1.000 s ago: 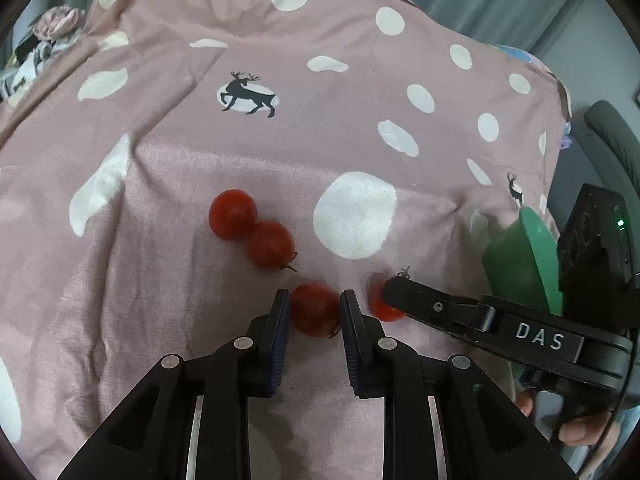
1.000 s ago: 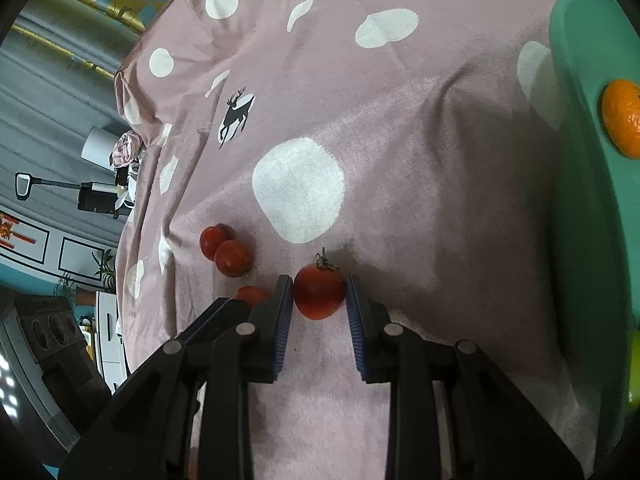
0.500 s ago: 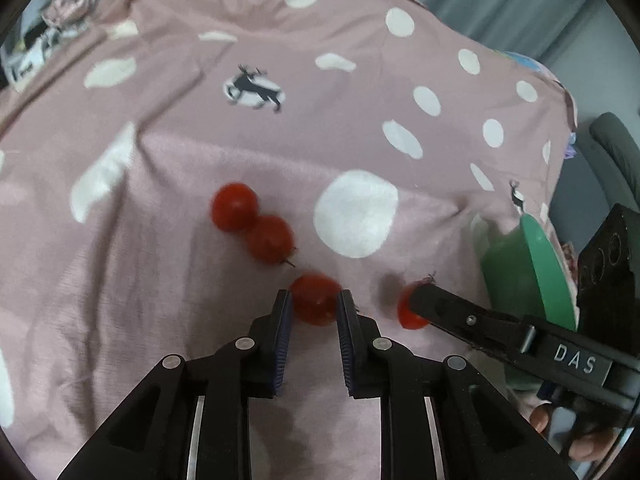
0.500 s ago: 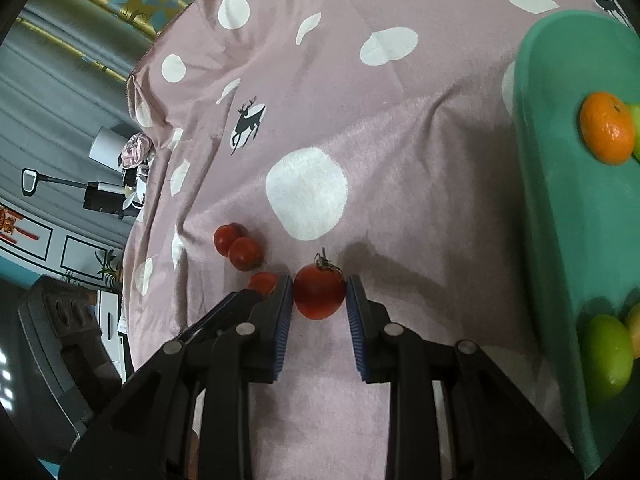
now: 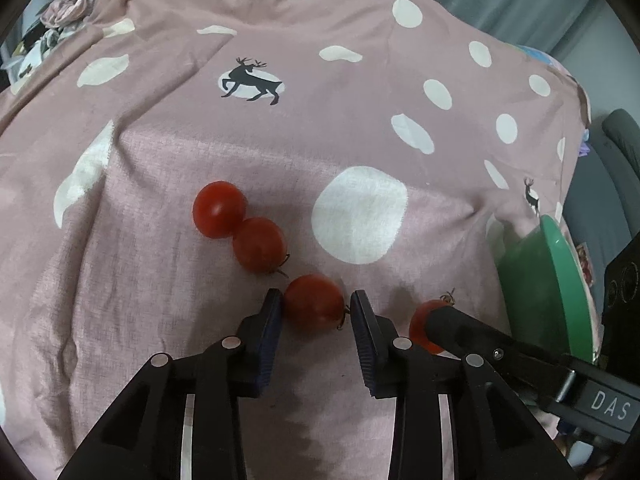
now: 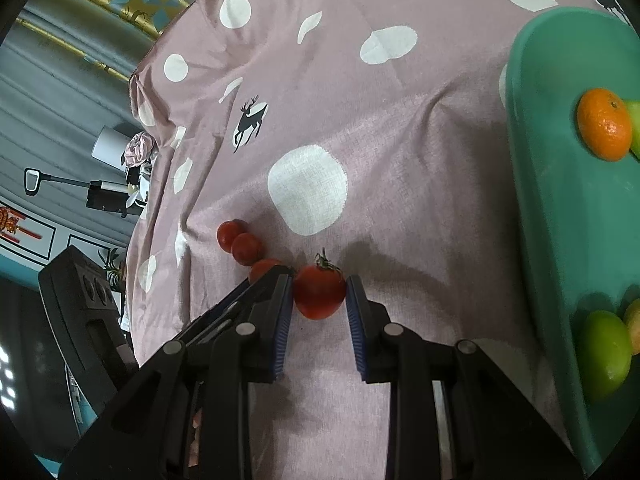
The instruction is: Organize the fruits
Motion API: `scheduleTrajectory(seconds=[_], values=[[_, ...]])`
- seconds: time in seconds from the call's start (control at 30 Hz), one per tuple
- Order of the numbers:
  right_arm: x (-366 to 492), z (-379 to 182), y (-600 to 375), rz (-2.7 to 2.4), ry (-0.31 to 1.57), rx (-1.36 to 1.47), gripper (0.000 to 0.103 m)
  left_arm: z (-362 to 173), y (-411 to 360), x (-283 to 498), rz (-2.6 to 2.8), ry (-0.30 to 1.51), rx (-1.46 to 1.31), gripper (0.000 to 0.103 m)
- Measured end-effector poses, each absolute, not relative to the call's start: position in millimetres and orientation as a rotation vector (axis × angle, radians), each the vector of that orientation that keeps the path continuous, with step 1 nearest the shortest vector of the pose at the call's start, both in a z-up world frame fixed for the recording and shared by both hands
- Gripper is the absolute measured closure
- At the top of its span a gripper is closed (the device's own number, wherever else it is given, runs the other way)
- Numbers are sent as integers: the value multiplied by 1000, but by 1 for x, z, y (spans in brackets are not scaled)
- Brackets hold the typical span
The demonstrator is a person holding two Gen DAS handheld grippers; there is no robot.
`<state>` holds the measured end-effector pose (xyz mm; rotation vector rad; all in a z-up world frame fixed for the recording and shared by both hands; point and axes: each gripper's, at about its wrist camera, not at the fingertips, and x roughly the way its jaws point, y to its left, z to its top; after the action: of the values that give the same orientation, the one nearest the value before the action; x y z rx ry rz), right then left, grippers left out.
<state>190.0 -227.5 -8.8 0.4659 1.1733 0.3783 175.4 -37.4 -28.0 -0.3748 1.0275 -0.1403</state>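
Note:
Several small red tomatoes lie on a pink spotted cloth (image 5: pixel 160 280). One tomato (image 5: pixel 314 302) sits between the fingers of my left gripper (image 5: pixel 316 320), whose jaws are opening; a thin gap shows at the right pad. My right gripper (image 6: pixel 319 308) is shut on a tomato with a green calyx (image 6: pixel 320 292), which in the left wrist view (image 5: pixel 422 326) is half hidden behind a right finger (image 5: pixel 480 340). Two more tomatoes (image 5: pixel 219 209) (image 5: pixel 260 244) touch each other just up-left of the left gripper.
A green plate (image 6: pixel 560 220) lies to the right with an orange (image 6: pixel 604 124) and a lime (image 6: pixel 604 352) on it; its rim (image 5: pixel 560 280) shows in the left wrist view. The cloth drops off at the left edge toward a dark case (image 6: pixel 80 312).
My left jaws have spread apart from the tomato they were pinching. The right gripper still clamps its tomato, and more of the green plate has come into its view.

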Motion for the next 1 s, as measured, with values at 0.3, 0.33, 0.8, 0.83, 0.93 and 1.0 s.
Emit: scheduleTrajectory(seconds=[0.3,0.33,0.8,0.83,0.93,1.0], values=[[184,-1,-233,374,1150,470,75,-14,-44,164,-109,985,-320,72],[183,1,-234,374,1144,474,75,-9,-48,160,-124,973,-299,72],[160,34,-263,370,1054,486,76,8,-56,148,-135,928,-304,72],[159,34,-263,367,1054,489,76,5,-53,150,-131,933,-330,72],[157,33,-263,371,1064,489,76,-6,-41,159,-126,961,-431,72],[159,33,-263,376,1066,496,76,-11,-41,161,-148,988,-443,72]])
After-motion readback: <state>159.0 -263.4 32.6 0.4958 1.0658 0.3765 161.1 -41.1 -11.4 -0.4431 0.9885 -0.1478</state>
